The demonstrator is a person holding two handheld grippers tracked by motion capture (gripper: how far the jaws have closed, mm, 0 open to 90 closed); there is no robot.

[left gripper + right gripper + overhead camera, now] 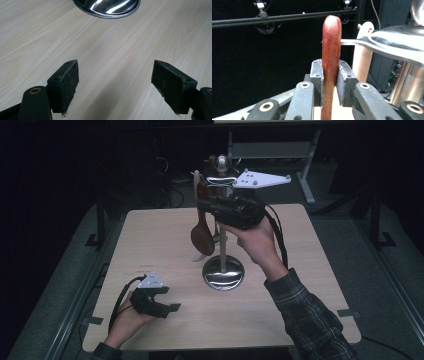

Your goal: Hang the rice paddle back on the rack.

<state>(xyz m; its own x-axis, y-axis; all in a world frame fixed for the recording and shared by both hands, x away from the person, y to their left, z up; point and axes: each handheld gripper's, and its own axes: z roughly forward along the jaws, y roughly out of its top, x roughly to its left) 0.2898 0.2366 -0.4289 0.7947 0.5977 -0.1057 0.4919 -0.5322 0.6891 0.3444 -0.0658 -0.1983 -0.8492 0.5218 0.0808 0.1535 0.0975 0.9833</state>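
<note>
- Right gripper [329, 82]: jaws closed on the handle of the dark wooden spoon [331, 50], gripped a little below its rounded tip. In the high view the spoon [202, 237] hangs bowl-down beside the pole of the metal stand [223, 270], at the level of the stand's top arms.
- Left gripper [115, 85]: jaws wide apart, holding nothing, low over the table [37, 30] near the stand's round base [107, 7].
- Step in hand, as judged: hanging the dark spoon on the stand or lifting it off; the pictures do not settle which.
- Risk 1: the grip is narrow and near the handle's end, so the heavy bowl could swing or pivot between the pads.
- Risk 2: a sideways pull could catch a stand arm [392, 42] and tip the stand; the left gripper is not bracing the base.
- Risk 3: the pale spoon [362, 55] hangs just beside the dark one and could be knocked loose.
- Count: one stand, two wooden spoons (one dark, one pale), two grippers, one table.
</note>
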